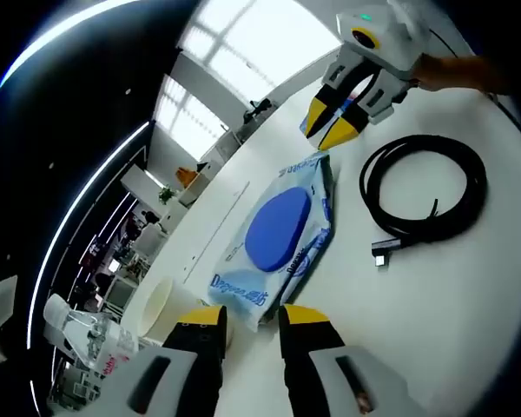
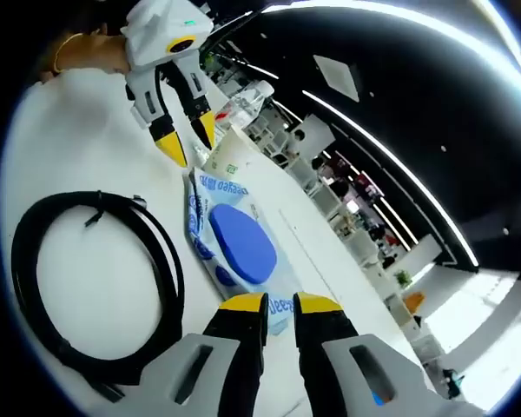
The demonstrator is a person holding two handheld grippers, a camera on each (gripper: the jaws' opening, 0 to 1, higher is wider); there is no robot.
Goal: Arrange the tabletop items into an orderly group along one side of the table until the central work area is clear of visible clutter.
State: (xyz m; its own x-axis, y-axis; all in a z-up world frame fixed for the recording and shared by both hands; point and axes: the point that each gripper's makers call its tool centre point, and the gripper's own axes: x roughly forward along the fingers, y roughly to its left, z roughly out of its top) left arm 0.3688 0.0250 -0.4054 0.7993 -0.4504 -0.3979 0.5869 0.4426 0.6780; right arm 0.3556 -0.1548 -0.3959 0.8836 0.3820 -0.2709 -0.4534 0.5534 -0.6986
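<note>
The wipes pack [image 1: 278,234] lies flat on the white worktop [image 1: 469,330], out in the open middle of it, with its long axis running straight from one pair of tongs to the other: one short end sits just ahead of the left tongs [image 1: 253,323], the opposite short end just ahead of the right tongs [image 2: 280,306]. In the right gripper view the same pack [image 2: 234,239] stretches away from the right tongs toward the left tongs [image 2: 184,139] at its far end, and in the left gripper view the right tongs [image 1: 332,123] hang over its far end. So each hand is near its own end, and neither looks clearly nearer; whether either tip touches the pack I cannot tell. The left tongs stand narrowly parted with nothing between them, the near pack end lying in line with the gap. The right tongs are nearly closed, a thin gap showing, also empty. A move along the long axis would, I judge, suit either hand; a sideways push would swing the pack. Beside the pack, on one long side and apart from it, lies the coiled black cable [image 1: 425,195], its plug end pointing toward the pack; in the right gripper view the coil [image 2: 87,278] lies just beside the pack. On the other side, near the left tongs' end, stands a paper cup [image 1: 169,304], with a clear bottle [image 1: 87,334] beyond it toward the worktop edge. None of these is yet grouped along one side.
</note>
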